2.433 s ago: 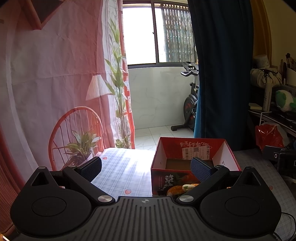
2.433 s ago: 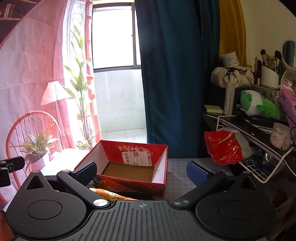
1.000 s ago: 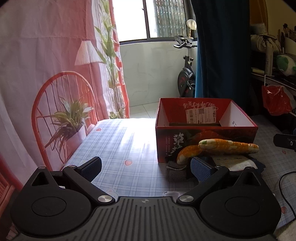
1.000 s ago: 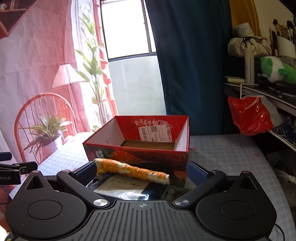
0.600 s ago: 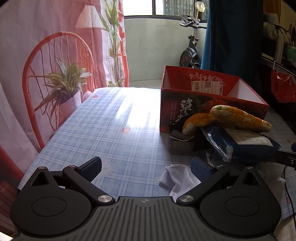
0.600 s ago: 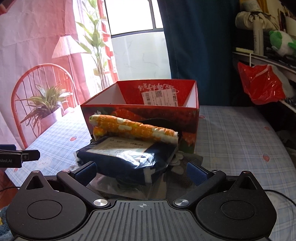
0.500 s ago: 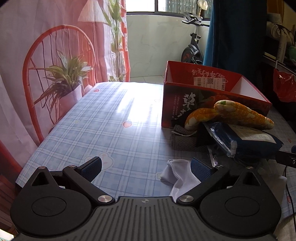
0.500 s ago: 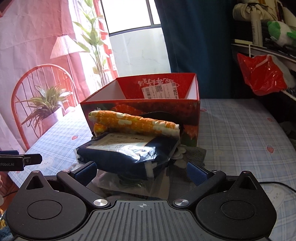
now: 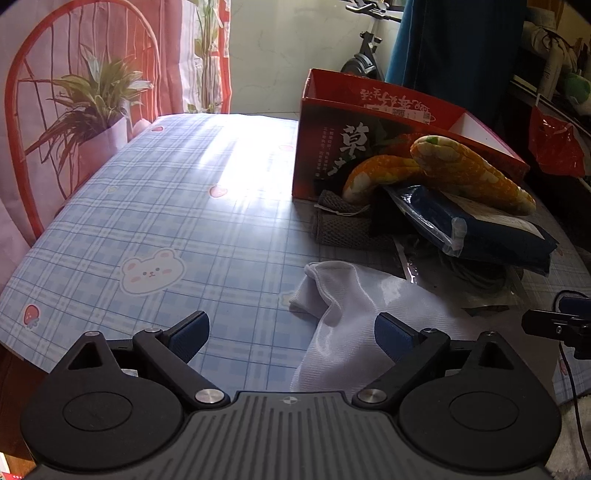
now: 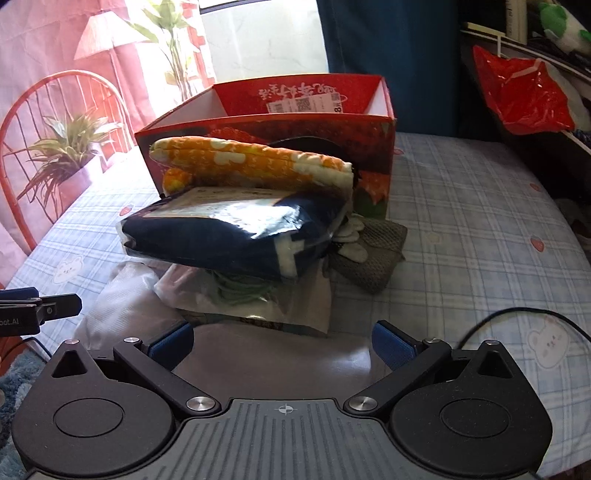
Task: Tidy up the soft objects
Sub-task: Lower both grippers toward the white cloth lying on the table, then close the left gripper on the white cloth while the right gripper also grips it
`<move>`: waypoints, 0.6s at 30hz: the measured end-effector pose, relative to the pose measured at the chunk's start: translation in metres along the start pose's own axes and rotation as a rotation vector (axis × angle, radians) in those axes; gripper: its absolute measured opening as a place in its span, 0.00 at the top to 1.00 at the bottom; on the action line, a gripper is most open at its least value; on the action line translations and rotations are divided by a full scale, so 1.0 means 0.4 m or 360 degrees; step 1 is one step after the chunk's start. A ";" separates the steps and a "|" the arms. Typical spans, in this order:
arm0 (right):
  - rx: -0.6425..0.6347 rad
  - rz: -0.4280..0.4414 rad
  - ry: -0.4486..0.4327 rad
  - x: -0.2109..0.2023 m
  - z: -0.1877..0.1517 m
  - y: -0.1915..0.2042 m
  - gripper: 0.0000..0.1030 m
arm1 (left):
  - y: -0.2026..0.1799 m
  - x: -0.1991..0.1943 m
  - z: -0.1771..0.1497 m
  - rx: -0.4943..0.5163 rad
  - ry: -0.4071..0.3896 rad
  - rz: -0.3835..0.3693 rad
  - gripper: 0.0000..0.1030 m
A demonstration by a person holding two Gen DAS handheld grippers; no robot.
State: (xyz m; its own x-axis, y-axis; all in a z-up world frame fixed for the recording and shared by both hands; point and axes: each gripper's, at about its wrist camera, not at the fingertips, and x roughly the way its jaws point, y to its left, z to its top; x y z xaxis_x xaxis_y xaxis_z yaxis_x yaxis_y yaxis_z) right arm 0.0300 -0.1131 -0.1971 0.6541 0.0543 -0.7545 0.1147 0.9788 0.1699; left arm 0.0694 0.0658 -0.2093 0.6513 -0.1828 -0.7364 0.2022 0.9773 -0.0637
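1. Left tongs (image 9: 291, 328): jaws wide but closing, nothing pressed; white cloth (image 9: 343, 295) lies between them on the counter (image 9: 166, 206).
2. Right tongs (image 10: 282, 341): released, empty, just before the pile.
3. Pile: navy bagged fabric (image 10: 236, 229) on a clear packet (image 10: 258, 299); orange roll (image 10: 251, 158) on top; grey knit (image 10: 373, 251) beside.
4. Red box (image 10: 280, 125), behind and touching the pile: open-topped; only a label visible inside.

Daylight from the window (image 10: 258, 33) at twelve o'clock blows out a glare patch on the worktop (image 9: 236, 155). Foreground sits shaded. Fisheye bends the edges; both views are sharp.
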 end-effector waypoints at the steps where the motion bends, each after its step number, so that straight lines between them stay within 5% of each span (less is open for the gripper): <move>1: 0.0016 -0.0001 0.0010 -0.002 -0.002 -0.008 0.01 | -0.003 0.002 0.000 0.0001 0.0001 -0.0036 0.07; 6: 0.0048 0.0067 0.0102 0.004 -0.020 -0.034 0.13 | -0.031 0.018 0.001 0.0017 0.0012 -0.0217 0.07; 12: 0.0020 0.0117 0.0220 0.040 -0.044 -0.025 0.14 | -0.069 0.069 -0.009 0.0077 0.0096 -0.0315 0.08; 18: 0.0073 0.0158 0.0261 0.059 -0.052 -0.037 0.15 | -0.051 0.132 -0.032 -0.0029 0.0201 -0.0424 0.10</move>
State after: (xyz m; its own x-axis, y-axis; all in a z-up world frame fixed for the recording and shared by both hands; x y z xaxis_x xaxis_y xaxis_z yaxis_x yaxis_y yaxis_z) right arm 0.0283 -0.1222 -0.2307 0.5337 0.1854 -0.8251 0.0920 0.9572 0.2745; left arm 0.0903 0.0375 -0.2553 0.4806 -0.4192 -0.7703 0.3398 0.8988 -0.2771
